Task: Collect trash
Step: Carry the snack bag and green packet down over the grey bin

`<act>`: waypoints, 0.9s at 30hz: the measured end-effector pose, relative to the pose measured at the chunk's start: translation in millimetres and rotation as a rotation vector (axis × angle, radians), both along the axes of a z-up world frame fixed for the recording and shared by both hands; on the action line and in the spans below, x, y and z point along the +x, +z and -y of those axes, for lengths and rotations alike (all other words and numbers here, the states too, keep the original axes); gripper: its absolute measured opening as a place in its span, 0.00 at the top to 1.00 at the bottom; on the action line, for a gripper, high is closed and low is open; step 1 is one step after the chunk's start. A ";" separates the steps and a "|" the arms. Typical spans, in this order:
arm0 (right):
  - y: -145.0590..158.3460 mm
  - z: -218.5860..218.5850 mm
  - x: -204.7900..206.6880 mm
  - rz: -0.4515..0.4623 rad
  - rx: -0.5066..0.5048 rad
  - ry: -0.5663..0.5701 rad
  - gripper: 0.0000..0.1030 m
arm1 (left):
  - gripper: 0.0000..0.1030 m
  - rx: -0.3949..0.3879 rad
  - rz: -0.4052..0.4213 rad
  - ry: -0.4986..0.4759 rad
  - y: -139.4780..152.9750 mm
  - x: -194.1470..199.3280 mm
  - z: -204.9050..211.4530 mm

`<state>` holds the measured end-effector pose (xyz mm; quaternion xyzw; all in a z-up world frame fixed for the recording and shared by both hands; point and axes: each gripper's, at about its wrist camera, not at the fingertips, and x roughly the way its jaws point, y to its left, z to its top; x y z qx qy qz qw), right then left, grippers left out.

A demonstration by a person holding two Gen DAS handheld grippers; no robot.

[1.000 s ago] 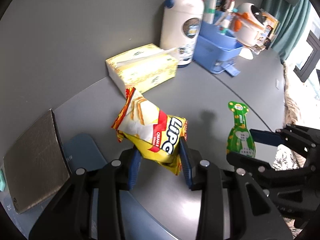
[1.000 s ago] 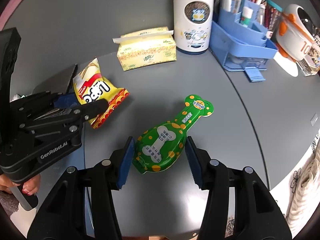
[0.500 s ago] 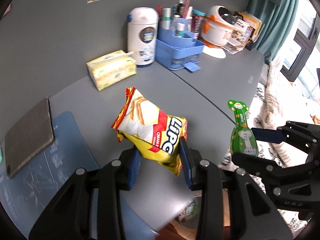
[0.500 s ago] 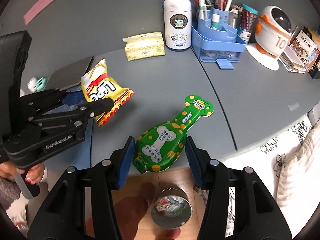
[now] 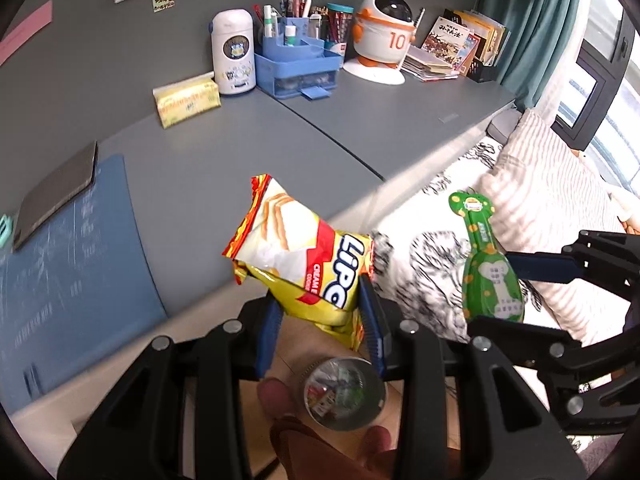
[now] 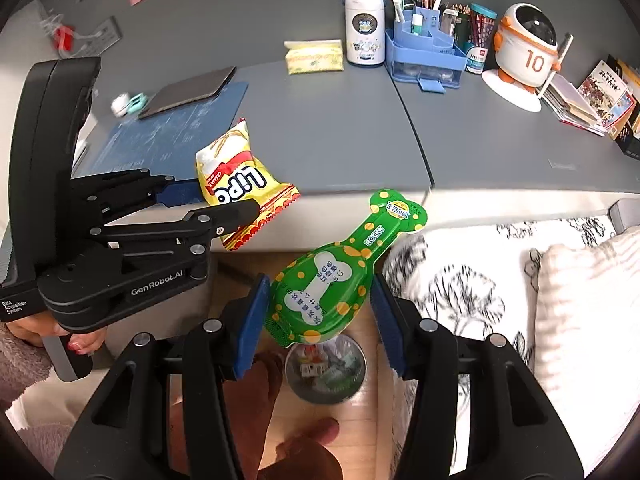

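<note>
Both my claws pinch trash: left gripper the yellow Lipo cookie bag, right gripper the green Rocky wrapper. I'd centre each over the round bin on the floor, past the desk's front edge, before letting go.

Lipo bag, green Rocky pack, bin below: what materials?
Lipo cream cookie bag: thin glossy printed plastic film, by its creases and crimped serrated end. Green bone-shaped Rocky pack: looks like a stiff glossy plastic blister, smooth and sheeny. Round trash bin: shiny grey rim, probably metal, though blur leaves that open.
</note>
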<state>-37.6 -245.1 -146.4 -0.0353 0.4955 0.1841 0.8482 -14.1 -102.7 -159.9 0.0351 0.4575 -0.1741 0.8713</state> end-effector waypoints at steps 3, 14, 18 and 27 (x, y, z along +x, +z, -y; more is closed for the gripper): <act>-3.1 12.6 -26.1 -0.002 0.004 0.017 0.52 | 0.64 -0.001 -0.007 0.021 -2.8 -28.5 11.8; -11.7 14.4 -98.4 -0.048 0.013 0.029 0.52 | 0.64 0.017 -0.067 0.008 -17.3 -101.6 28.7; -24.4 11.4 -117.1 -0.080 -0.012 -0.010 0.52 | 0.64 0.025 -0.104 -0.027 -33.9 -112.7 30.6; -76.3 15.3 -138.4 -0.144 -0.015 -0.090 0.52 | 0.64 0.048 -0.191 -0.056 -90.4 -129.9 31.6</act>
